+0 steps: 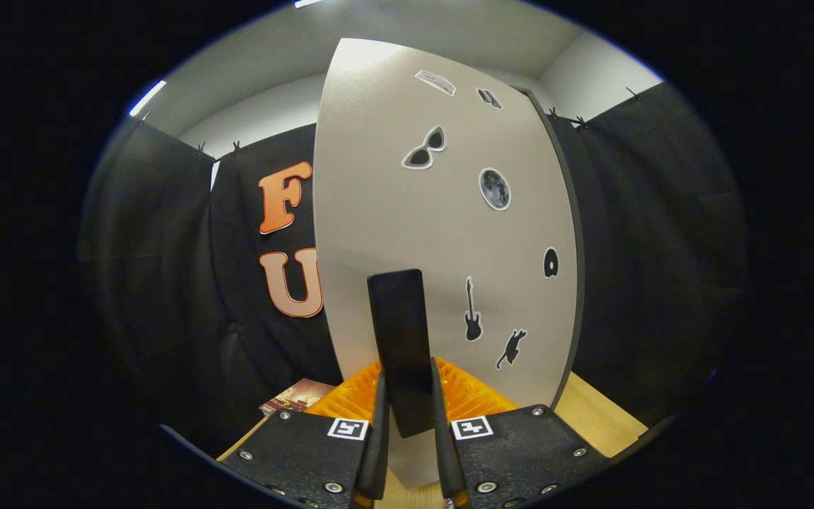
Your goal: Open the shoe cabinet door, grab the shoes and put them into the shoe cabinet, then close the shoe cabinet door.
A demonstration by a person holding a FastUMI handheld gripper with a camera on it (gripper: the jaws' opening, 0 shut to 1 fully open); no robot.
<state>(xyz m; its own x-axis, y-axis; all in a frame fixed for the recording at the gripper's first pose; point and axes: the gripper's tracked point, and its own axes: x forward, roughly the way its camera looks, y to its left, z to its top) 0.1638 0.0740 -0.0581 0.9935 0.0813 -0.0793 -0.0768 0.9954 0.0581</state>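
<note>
A tall grey shoe cabinet door [393, 198] with several black stickers stands right in front of me, with a dark edge [571, 283] down its right side. A flat black handle [398, 325] sticks out from its lower part. My gripper [407, 378] is shut on this handle, whose lower end sits between the two orange ribbed fingers [474, 396], both pressing on it. I cannot tell whether the door is ajar or how far.
A light wooden surface [601, 417] lies below the door on the right. A small printed card or booklet [297, 396] lies on it just left of the fingers. Black cloth walls stand on both sides of the door.
</note>
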